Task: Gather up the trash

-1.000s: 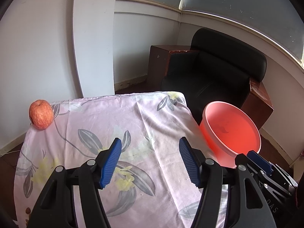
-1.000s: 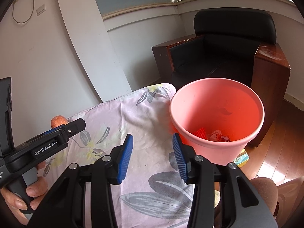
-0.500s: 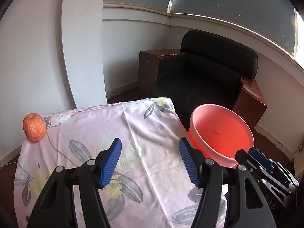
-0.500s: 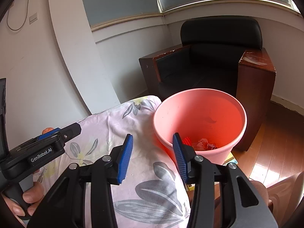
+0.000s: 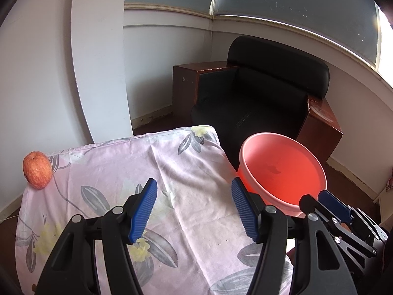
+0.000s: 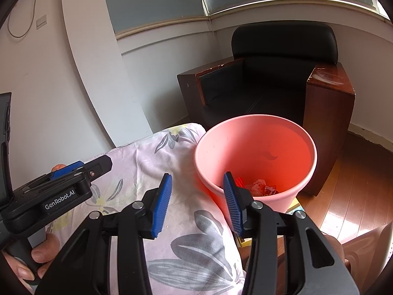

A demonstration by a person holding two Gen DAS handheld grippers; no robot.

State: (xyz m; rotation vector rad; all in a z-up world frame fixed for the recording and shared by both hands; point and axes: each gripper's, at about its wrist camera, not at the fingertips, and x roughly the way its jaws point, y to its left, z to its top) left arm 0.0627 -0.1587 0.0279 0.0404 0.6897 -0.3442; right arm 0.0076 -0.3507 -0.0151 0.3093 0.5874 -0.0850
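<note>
A pink plastic bin (image 5: 282,169) stands just past the right edge of the table, which is covered with a pink floral cloth (image 5: 110,162). In the right wrist view the bin (image 6: 255,152) holds crumpled red and white trash (image 6: 258,186) at its bottom. My left gripper (image 5: 194,209) hovers open over the cloth with nothing between its blue pads. My right gripper (image 6: 196,205) is open and empty too, above the cloth's right edge, its right pad in front of the bin. No loose trash shows on the cloth.
A red apple (image 5: 37,169) sits at the table's far left corner. A black armchair with brown wooden sides (image 5: 258,103) stands behind the bin. A hand (image 6: 44,253) holds the left gripper's handle. Wooden floor (image 6: 356,196) lies to the right.
The left gripper has drawn back a little, so table and bin look smaller. In the right wrist view the bin has shifted left. Both jaws keep the same gap.
</note>
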